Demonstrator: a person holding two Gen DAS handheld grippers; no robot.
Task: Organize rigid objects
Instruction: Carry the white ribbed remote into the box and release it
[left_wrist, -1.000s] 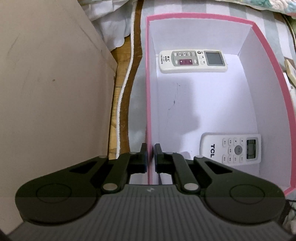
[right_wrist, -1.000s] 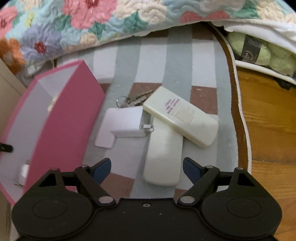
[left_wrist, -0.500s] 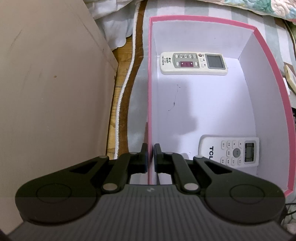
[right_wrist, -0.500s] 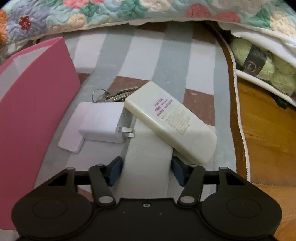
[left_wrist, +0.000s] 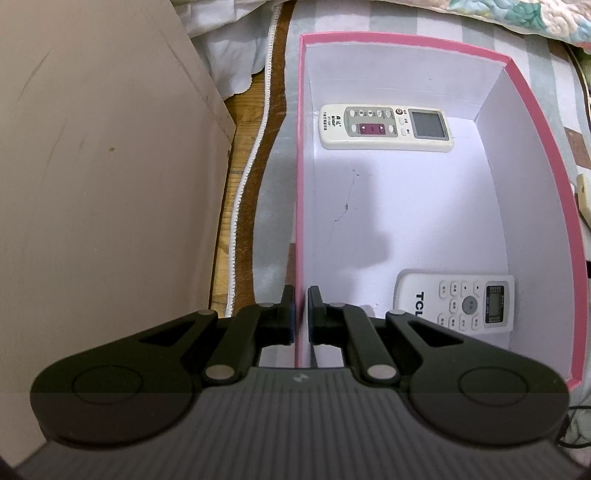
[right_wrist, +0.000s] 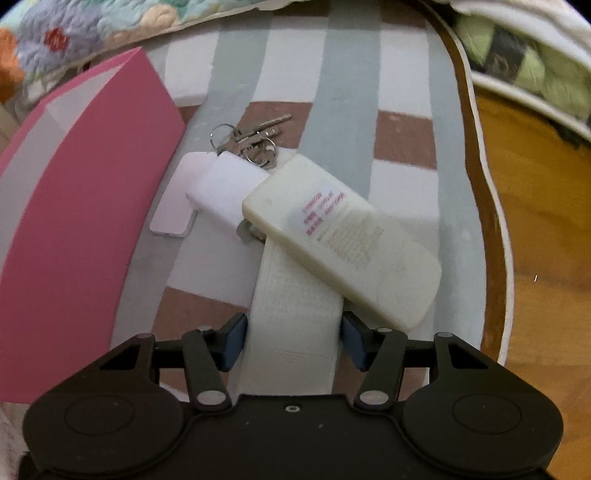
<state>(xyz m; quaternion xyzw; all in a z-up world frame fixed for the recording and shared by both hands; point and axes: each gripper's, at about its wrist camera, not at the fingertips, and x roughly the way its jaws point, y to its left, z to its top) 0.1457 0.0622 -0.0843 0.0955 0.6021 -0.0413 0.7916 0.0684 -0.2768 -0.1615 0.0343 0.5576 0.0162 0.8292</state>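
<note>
Left gripper (left_wrist: 301, 310) pinches pink box (left_wrist: 299, 206) wall. Right gripper (right_wrist: 293, 341), jaws just closing, straddles face-down remote (right_wrist: 295, 314); keys (right_wrist: 251, 138) at 12 o'clock.

I note even indoor light, a soft shadow across the pink box (left_wrist: 388, 229) floor, strong fisheye bending at edges, and motion blur throughout my right view.

We see a pink box (left_wrist: 535, 147) with a white inside, holding two white remotes (left_wrist: 384, 127), one with a magenta panel. Outside, two cream remotes (right_wrist: 343, 236) lie on a rug (right_wrist: 343, 74) checked grey, white and brown, beside silver keys (right_wrist: 251, 138).
</note>
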